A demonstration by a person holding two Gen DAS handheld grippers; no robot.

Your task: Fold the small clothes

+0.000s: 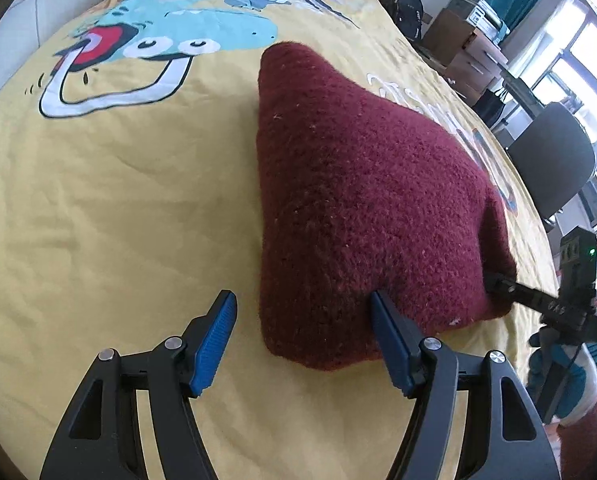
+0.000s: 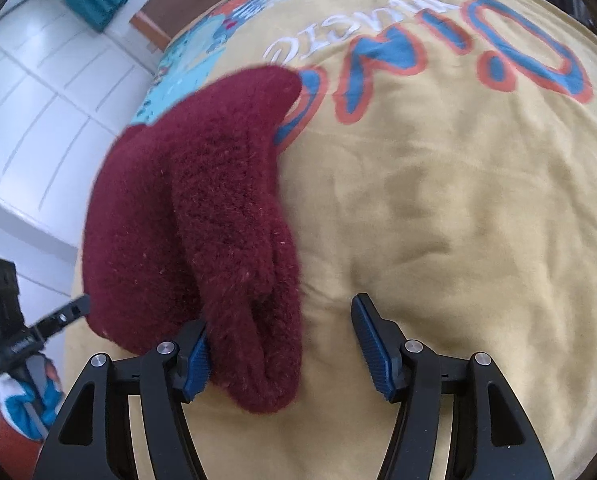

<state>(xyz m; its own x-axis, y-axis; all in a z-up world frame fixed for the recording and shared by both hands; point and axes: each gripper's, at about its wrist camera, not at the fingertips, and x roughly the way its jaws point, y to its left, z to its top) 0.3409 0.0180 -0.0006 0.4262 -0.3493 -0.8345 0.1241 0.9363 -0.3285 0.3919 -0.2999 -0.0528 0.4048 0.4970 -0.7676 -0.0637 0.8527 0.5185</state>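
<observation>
A dark red knitted garment (image 1: 350,184) lies folded into a thick wedge on the yellow printed cloth (image 1: 98,220). My left gripper (image 1: 302,312) is open; its near corner of the garment lies between the blue pads, and the right pad (image 1: 390,344) touches the knit. In the right wrist view the garment (image 2: 202,216) bulges in thick folds. My right gripper (image 2: 282,336) is open, with a fold of the garment lying between its pads against the left one (image 2: 196,360). The right gripper's finger also shows in the left wrist view (image 1: 538,300), at the garment's right edge.
The yellow cloth with cartoon print and lettering (image 2: 458,60) covers the table. A black chair (image 1: 550,160), boxes and shelves (image 1: 470,40) stand off the table's right side. White tiled floor (image 2: 38,120) shows past the left edge. The other gripper (image 2: 14,320) shows at lower left.
</observation>
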